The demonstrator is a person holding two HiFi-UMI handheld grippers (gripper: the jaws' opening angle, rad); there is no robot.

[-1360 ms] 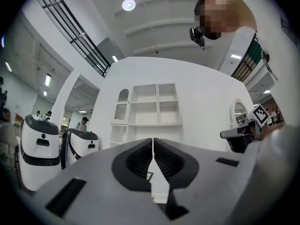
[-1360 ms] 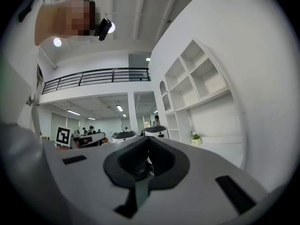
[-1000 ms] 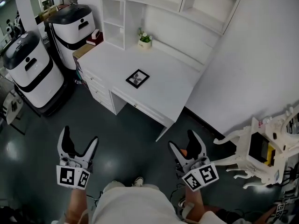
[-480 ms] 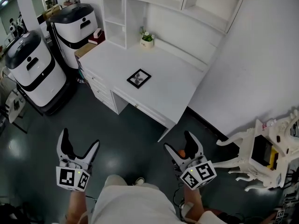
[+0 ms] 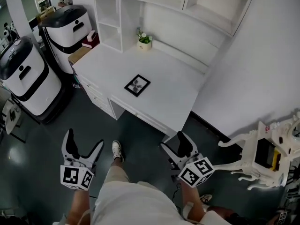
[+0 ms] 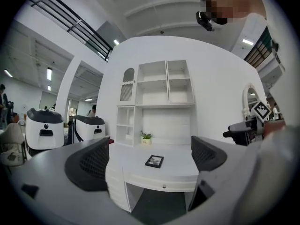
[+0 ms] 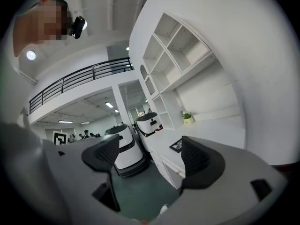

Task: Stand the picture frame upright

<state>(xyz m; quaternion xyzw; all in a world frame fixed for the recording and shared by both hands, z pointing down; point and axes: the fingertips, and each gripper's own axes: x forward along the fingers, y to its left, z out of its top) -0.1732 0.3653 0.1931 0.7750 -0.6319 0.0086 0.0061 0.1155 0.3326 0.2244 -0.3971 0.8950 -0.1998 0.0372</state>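
Note:
A small black picture frame (image 5: 137,85) lies flat near the middle of the white desk (image 5: 173,90); it also shows as a dark rectangle (image 6: 154,161) in the left gripper view and at the desk's edge (image 7: 176,145) in the right gripper view. My left gripper (image 5: 84,145) hangs low over the dark floor, well short of the desk, jaws wide apart with nothing between them. My right gripper (image 5: 175,142) is also over the floor, near the desk's front corner, open and empty.
Two white-and-black rounded machines (image 5: 24,74) (image 5: 68,27) stand left of the desk. A small potted plant (image 5: 143,40) sits at the desk's back under white shelves (image 5: 112,18). A white ornate stand (image 5: 262,156) is at the right. A person's legs and shoe (image 5: 117,149) are below.
The desk and frame have come closer in the head view as the person stepped forward, one foot now out in front. Both grippers' jaws spread a little wider.

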